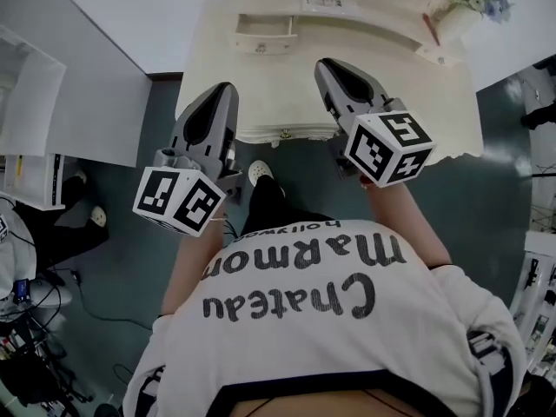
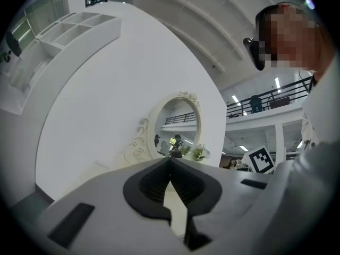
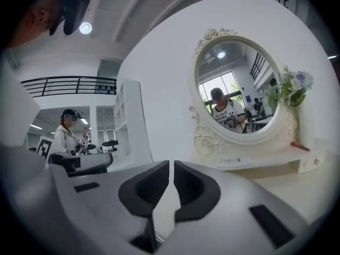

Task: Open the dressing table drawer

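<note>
Both grippers are empty. The left gripper (image 1: 228,88) has its jaws pressed together at the tips, and the right gripper (image 1: 327,62) has its jaws drawn in to a thin slit with nothing between them. Each is held about level over the near edge of the dressing table's surface (image 1: 213,68) and touches nothing, facing the oval mirror (image 3: 236,84) beyond. Ahead of the two grippers and between them, a small drawer (image 1: 263,33) in the raised tier under the mirror stands pulled out, its inside showing. That is how the task wants a drawer. Below and behind the jaw tips, a knob (image 1: 284,134) sits on the front apron, which looks flush. Hands held free like this would suit drawing back from the open drawer, or lining up on that knob.
</note>
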{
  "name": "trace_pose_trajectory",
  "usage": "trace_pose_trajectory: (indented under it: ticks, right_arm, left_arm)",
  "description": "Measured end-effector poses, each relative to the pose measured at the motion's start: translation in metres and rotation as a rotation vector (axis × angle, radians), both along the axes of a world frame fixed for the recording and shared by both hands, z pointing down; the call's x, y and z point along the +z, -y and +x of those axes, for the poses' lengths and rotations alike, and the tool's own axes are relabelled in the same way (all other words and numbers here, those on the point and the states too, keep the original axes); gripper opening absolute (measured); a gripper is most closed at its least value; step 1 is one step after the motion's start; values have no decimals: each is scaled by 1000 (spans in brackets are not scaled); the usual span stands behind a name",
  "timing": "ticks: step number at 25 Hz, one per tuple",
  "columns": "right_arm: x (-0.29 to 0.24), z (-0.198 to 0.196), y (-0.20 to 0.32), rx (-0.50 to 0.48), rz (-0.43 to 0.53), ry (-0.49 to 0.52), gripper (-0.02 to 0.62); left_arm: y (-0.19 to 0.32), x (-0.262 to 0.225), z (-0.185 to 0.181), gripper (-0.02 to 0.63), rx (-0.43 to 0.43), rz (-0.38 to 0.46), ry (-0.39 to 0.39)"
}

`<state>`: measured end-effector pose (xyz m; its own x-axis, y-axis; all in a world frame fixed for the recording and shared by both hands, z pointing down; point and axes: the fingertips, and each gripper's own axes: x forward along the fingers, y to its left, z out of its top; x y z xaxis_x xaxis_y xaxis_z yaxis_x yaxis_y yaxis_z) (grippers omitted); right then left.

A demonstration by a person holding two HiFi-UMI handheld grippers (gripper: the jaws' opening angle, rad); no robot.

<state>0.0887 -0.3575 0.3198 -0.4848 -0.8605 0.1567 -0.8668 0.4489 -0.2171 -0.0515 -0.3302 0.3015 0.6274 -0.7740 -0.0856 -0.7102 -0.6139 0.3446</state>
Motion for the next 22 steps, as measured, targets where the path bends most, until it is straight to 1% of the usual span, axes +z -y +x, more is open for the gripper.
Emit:
trace_pose_trajectory:
  ticks: [3, 7, 14, 22]
  right_arm:
    - [4, 3, -20, -8, 1, -12, 46]
    - [7, 6, -36, -14, -9, 7, 46]
    - [16, 7, -47, -18, -30, 9, 46]
    - [16, 4, -48, -11, -30, 1, 46]
  left_arm:
    - [-21, -2, 15, 21, 34, 0, 9]
    - [-35, -5, 23, 21, 55, -1, 10]
    - [-48, 0, 23, 21, 54, -16, 4]
    - [-48, 2, 15, 21, 38, -24, -14]
